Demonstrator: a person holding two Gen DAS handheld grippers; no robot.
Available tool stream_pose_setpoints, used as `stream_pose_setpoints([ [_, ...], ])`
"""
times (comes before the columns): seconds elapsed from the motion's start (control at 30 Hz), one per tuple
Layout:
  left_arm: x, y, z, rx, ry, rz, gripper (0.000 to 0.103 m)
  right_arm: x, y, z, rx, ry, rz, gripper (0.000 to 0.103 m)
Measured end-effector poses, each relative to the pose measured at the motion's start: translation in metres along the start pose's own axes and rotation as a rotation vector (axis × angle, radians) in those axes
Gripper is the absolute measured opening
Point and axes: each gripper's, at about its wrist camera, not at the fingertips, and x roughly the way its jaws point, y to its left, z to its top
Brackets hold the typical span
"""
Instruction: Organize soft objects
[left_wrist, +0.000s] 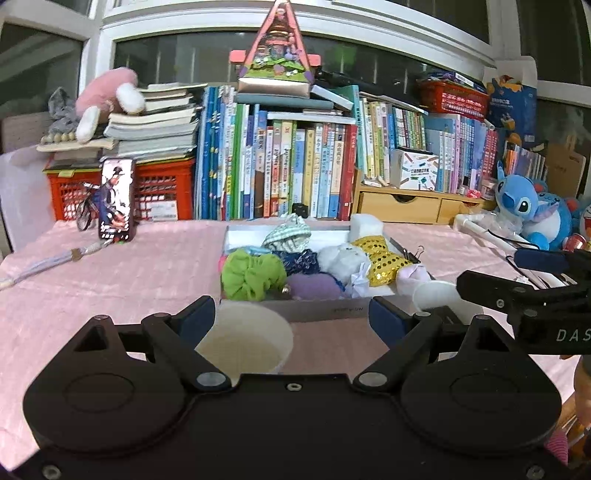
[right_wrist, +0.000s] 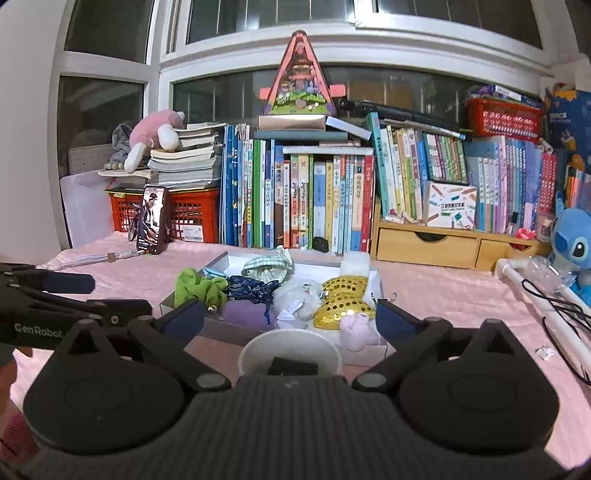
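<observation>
Soft toys (left_wrist: 314, 266) crowd the box (left_wrist: 325, 312); both jaws gape empty; paper cup (right_wrist: 290, 352) at six o'clock could topple if clipped.

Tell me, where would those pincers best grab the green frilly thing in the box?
Probably on a raised fold at the top of the green scrunchie, coming down from above. It sits bunched in the near left corner of the box, with the box wall in front and a purple soft item at its side, so a sideways approach looks blocked. The left gripper is open and nearest.
</observation>
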Motion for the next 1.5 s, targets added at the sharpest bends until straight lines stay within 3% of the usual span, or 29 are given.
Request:
stream_pose_setpoints([
  [0.57, -0.019, 0.005, -0.043, -0.004, 0.014, 0.071, 0.090, -0.019, 0.007, -0.045, 0.007, -0.039, -0.027, 0.103],
  [1.1, -0.001, 0.009, -0.087, -0.029, 0.113, 0.129, 0.090, -0.011, 0.013, -0.084, 0.009, 0.025, -0.076, 0.103],
  [1.5, 0.013, 0.006, -0.108, -0.022, 0.130, 0.154, 0.093, -0.003, 0.017, -0.109, -0.013, 0.048, -0.085, 0.103],
])
